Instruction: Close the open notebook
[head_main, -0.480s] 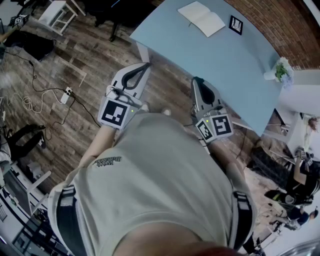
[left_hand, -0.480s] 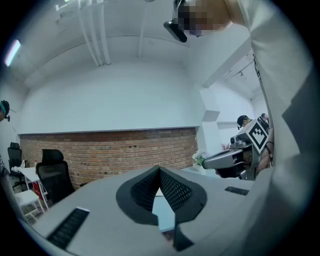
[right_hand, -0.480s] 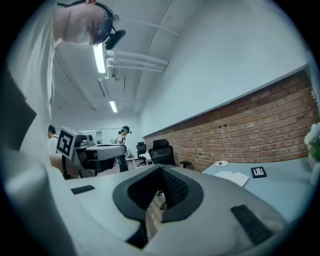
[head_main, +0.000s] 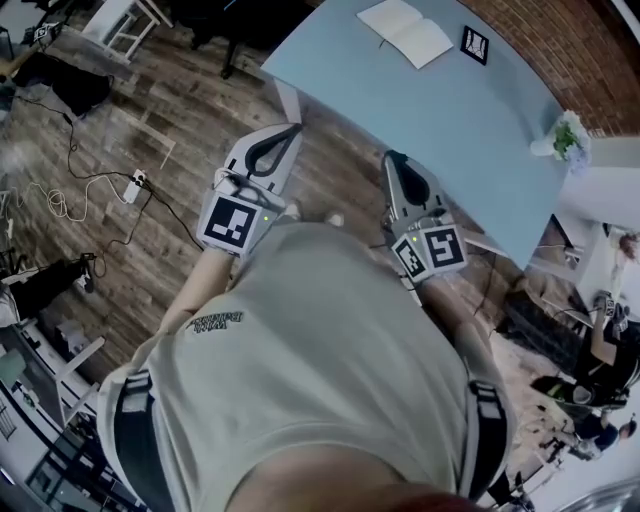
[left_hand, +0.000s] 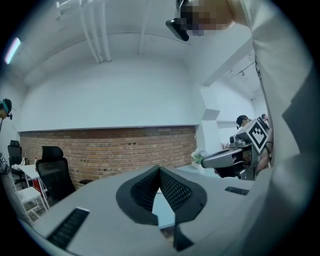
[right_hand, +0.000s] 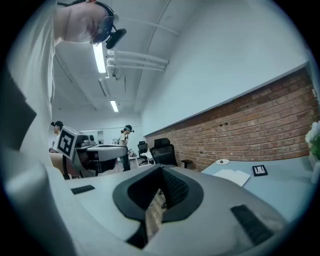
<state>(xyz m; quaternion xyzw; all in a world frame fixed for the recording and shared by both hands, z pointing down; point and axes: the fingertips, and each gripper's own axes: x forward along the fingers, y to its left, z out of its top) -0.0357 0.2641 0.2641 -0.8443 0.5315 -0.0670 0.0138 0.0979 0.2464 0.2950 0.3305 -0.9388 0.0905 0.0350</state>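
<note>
The open notebook (head_main: 405, 32) lies white and flat at the far end of the light blue table (head_main: 450, 115); in the right gripper view the notebook (right_hand: 232, 176) sits far off to the right. Both grippers are held close to the person's chest, over the wooden floor, short of the table's near edge. My left gripper (head_main: 293, 130) is shut with nothing in it; its tips meet in the left gripper view (left_hand: 159, 168). The right gripper (head_main: 392, 160) is shut and empty as well, with its pads together (right_hand: 161, 168).
A black framed marker card (head_main: 472, 46) lies just right of the notebook. A small plant (head_main: 563, 140) stands at the table's right end. Cables and a power strip (head_main: 133, 185) lie on the floor at left. A black office chair (right_hand: 165, 150) and people stand farther back.
</note>
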